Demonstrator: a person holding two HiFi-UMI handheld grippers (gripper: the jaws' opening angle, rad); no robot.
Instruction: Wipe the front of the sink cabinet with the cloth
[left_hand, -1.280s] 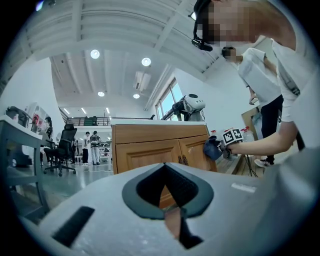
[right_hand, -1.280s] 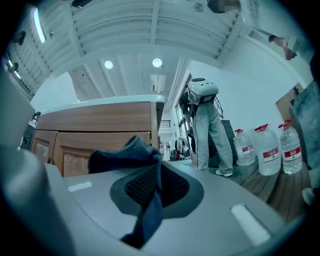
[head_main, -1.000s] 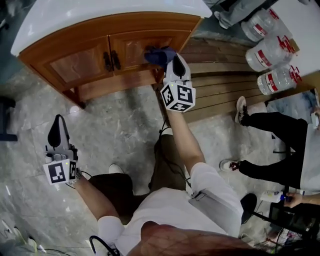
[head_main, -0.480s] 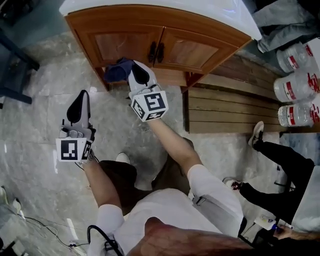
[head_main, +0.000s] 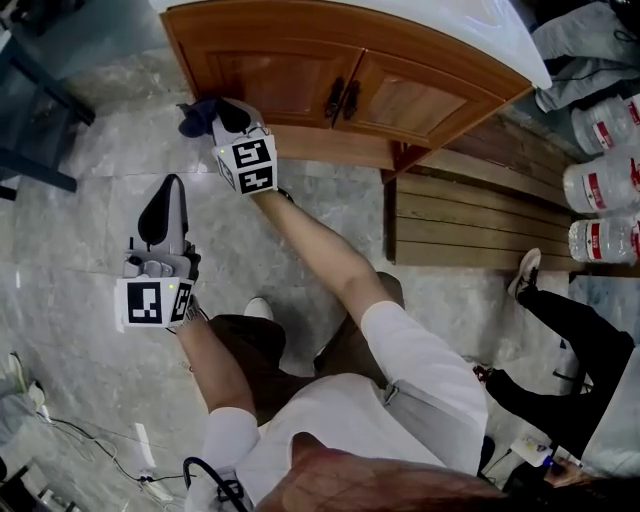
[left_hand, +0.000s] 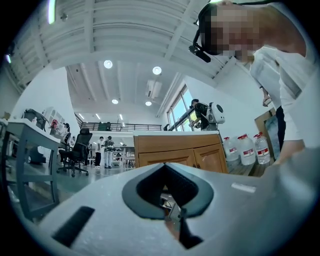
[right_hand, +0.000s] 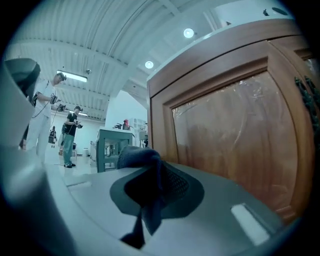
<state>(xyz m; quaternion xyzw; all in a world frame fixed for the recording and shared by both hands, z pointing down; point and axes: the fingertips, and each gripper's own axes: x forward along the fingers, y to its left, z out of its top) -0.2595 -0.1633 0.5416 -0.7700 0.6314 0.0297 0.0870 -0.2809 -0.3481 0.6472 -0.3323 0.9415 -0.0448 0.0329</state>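
— Clamping the cloth (head_main: 196, 112) in our right gripper (head_main: 226, 120), we have slid it left since half a second ago, from under the left door (head_main: 265, 70) to the left front corner of the cabinet (head_main: 300, 25).
— And our left gripper (head_main: 166, 205)?
— Jaws together, empty, over the marble floor (head_main: 80, 150). Both doors are shut; clear water jugs (head_main: 600, 185) stand beside the wooden decking (head_main: 470, 215).

Dark blue cloth (head_main: 197, 112), brown wooden cabinet (head_main: 300, 70)

right gripper (head_main: 222, 115) with cloth (head_main: 194, 114) swept leftward across sink cabinet (head_main: 290, 62) front, now at its left corner
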